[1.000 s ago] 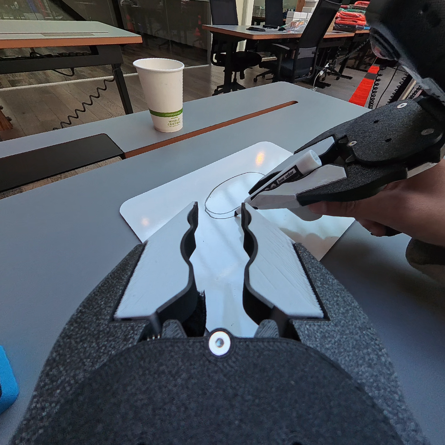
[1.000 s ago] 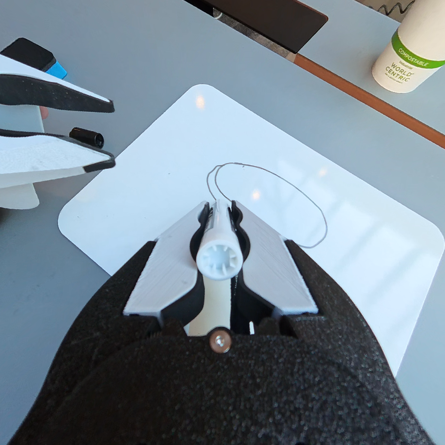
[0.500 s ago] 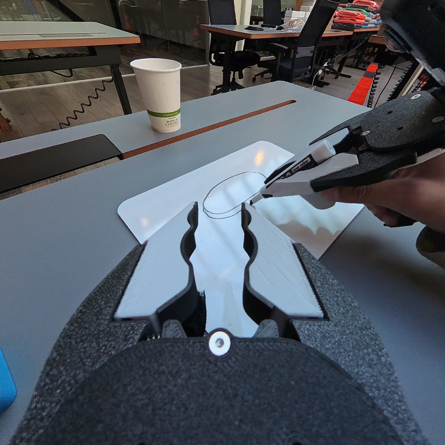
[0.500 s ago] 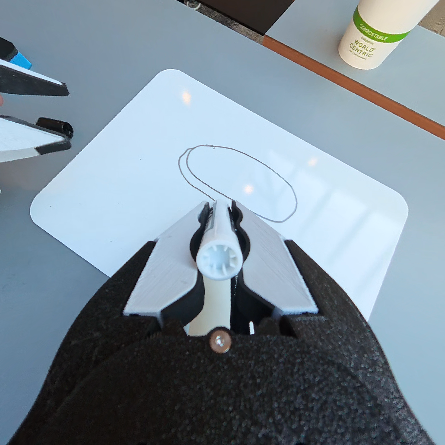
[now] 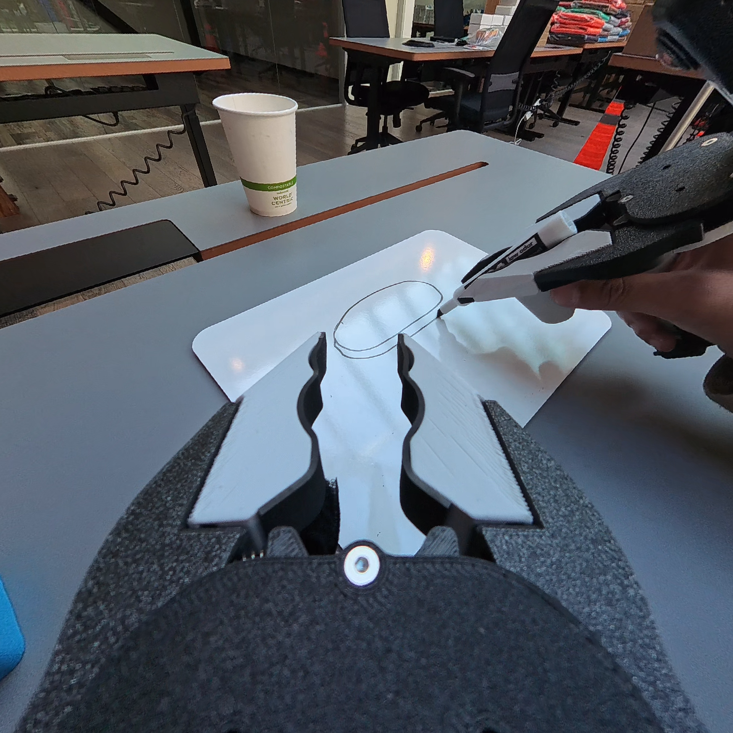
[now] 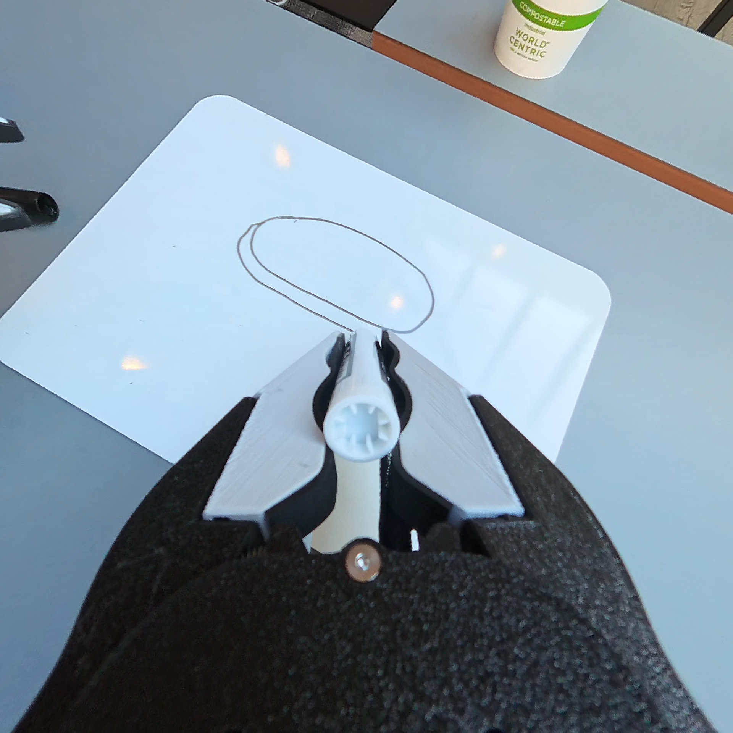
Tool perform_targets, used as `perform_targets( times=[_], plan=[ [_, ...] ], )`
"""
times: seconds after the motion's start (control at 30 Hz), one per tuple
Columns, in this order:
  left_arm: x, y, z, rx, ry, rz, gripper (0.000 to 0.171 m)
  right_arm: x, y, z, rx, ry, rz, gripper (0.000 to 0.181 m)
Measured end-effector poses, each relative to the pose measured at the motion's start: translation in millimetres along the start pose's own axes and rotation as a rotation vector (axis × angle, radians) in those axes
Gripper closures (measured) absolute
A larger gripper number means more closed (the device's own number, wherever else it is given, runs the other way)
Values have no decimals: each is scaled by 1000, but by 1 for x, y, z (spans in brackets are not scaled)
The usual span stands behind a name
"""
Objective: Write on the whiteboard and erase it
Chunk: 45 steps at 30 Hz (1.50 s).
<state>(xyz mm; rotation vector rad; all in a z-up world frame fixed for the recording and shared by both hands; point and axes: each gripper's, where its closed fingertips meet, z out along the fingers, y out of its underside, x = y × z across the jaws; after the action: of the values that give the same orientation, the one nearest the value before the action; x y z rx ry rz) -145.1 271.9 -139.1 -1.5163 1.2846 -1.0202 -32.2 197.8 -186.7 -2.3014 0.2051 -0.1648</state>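
Note:
A white dry-erase board (image 5: 277, 337) lies flat on the grey table (image 5: 99, 377). A thin black oval (image 5: 386, 317), doubled at its left end, is drawn on it. My right gripper (image 5: 464, 287) is shut on a white marker (image 5: 511, 260). The marker's tip touches the board at the oval's right side. In the right wrist view the marker (image 6: 363, 396) sits between the closed fingers of the right gripper (image 6: 363, 337), just below the oval (image 6: 333, 269) on the board (image 6: 139, 297). My left gripper (image 5: 360, 345) is open and empty over the board's near edge.
A white paper cup (image 5: 261, 154) with a green band stands beyond an orange-edged slot in the table. A black marker cap (image 6: 39, 204) lies left of the board. A blue object (image 5: 8, 642) sits at the lower left. A black panel (image 5: 91, 258) lies at the far left.
My right gripper has moved the marker along the oval's near side to its right end, extending the line. The left gripper has stayed open in place.

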Motion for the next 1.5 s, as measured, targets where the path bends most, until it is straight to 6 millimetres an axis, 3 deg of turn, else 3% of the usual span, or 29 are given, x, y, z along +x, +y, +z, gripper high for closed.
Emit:
perform_targets(
  times=[0.63,1.5],
  plan=[
    [1,1,0,-4,-1,-2,136,32,4,-3,-24,48,36,163],
    [0,1,0,-6,-7,-16,136,44,-12,15,-37,49,20,163]
  ],
)
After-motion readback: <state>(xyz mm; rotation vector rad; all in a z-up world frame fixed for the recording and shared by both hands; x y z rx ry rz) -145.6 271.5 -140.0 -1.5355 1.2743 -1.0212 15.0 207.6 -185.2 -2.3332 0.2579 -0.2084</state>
